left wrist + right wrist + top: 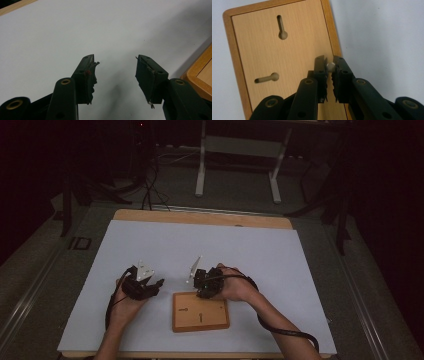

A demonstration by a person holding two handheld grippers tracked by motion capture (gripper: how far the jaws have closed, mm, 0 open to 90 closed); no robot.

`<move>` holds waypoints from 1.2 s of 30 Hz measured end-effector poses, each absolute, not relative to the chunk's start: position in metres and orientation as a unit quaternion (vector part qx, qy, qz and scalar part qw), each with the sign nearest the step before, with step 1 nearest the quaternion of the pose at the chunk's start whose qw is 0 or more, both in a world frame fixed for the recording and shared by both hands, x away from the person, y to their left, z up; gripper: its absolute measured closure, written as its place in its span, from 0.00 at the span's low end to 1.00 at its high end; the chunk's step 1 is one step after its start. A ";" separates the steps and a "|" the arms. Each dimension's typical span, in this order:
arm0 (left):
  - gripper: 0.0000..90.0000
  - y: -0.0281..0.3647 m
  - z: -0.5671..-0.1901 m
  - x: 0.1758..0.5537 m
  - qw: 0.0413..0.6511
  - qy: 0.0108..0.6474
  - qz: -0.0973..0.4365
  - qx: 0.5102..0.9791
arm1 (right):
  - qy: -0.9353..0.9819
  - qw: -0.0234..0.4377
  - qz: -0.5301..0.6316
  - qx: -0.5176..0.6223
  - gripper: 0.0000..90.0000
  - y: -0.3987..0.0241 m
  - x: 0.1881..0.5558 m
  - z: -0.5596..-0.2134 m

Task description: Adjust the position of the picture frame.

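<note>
The right tool [329, 65] pinches a small pale peg [330, 66] over the unmarked wooden board [257, 55]; the left tool [116, 65] gapes empty.

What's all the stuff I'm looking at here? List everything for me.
board: one, light wood with darker rim and two keyhole slots, on the sheet near the person's edge
peg: one, small and pale, over the board's edge, pinched between the right gripper's jaws
sheet: one, white, covers most of the table
table: one, wooden, its edge shows past the sheet
stand: one, white-legged, on the floor beyond the table
left gripper: one, black, jaws apart with nothing between them, over the sheet left of the board
right gripper: one, black, shut on the peg, at the board's top right corner
hands: two, each holding a gripper
</note>
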State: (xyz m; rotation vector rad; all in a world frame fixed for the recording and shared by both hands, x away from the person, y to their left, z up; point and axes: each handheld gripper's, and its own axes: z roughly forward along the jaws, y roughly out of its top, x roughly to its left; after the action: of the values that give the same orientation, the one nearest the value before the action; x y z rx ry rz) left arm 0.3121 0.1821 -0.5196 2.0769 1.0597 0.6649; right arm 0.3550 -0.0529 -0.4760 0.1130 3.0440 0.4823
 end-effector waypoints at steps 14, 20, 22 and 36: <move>0.55 0.179 -0.521 0.312 0.341 0.404 0.258 0.809 | 0.990 0.021 0.138 0.021 0.89 -0.046 0.358 -0.482; 0.55 0.179 -0.521 0.312 0.338 0.401 0.259 0.811 | 0.992 0.021 0.124 0.012 0.92 -0.039 0.358 -0.484; 0.55 0.179 -0.521 0.312 0.339 0.401 0.260 0.810 | 0.993 0.021 0.116 0.011 0.92 -0.038 0.358 -0.484; 0.55 0.178 -0.522 0.312 0.334 0.400 0.260 0.813 | 0.996 0.021 0.092 -0.001 0.93 -0.035 0.358 -0.482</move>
State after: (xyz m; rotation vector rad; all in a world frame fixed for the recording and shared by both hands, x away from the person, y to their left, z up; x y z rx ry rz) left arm 0.3123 0.1779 -0.5220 2.1230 1.0448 0.6780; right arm 0.3579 -0.0349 -0.4824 -0.0022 3.0871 0.2849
